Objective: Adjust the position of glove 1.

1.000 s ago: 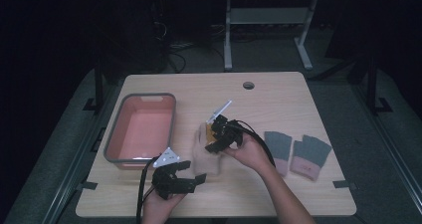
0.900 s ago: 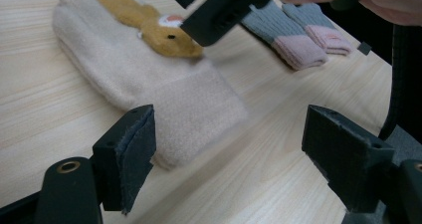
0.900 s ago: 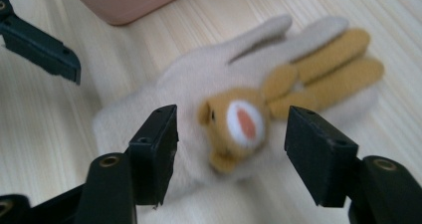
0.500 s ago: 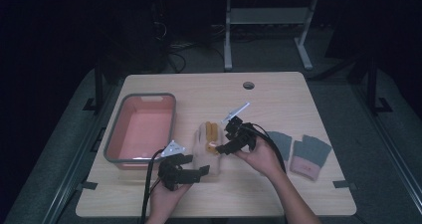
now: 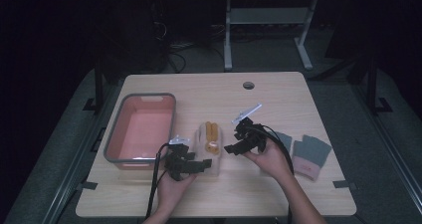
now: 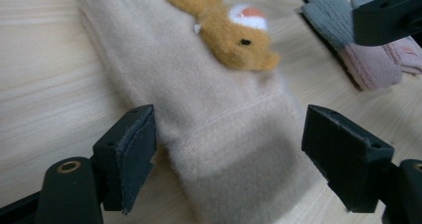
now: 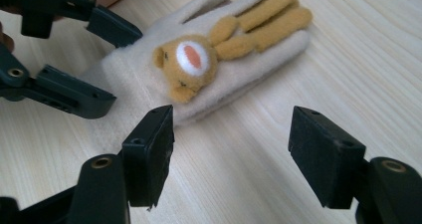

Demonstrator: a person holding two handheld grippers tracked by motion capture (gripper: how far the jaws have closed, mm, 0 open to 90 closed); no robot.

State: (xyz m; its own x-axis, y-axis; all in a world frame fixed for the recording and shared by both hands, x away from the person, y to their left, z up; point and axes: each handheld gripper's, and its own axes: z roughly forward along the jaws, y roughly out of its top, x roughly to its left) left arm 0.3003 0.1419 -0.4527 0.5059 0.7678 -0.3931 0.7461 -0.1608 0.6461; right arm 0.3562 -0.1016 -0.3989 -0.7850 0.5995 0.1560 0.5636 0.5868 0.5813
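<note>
Both hand-held grippers have shifted since a second ago: the right hand-held gripper (image 5: 230, 148), which then hung right over the beige glove (image 5: 208, 149), has drawn off to that glove's right side, so the orange plush animal (image 5: 212, 136) sewn on it now lies in plain sight, and the left hand-held gripper (image 5: 204, 163) has slid in from the front edge to the glove's cuff. Its jaws stand wide apart on either side of the cuff (image 6: 234, 149), pads not pressing on the fabric. On the right one the jaws have just been opening and stand spread with bare wood between them; the glove lies just beyond their tips (image 7: 199, 79). That beige glove rests flat on the wooden surface (image 5: 278, 92), near the middle, fingers pointing away from the person, just right of the pink tub (image 5: 121, 132). Farther right, beyond the right hand, lies a grey and pink pair of gloves (image 5: 304, 154), well apart from the beige one
</note>
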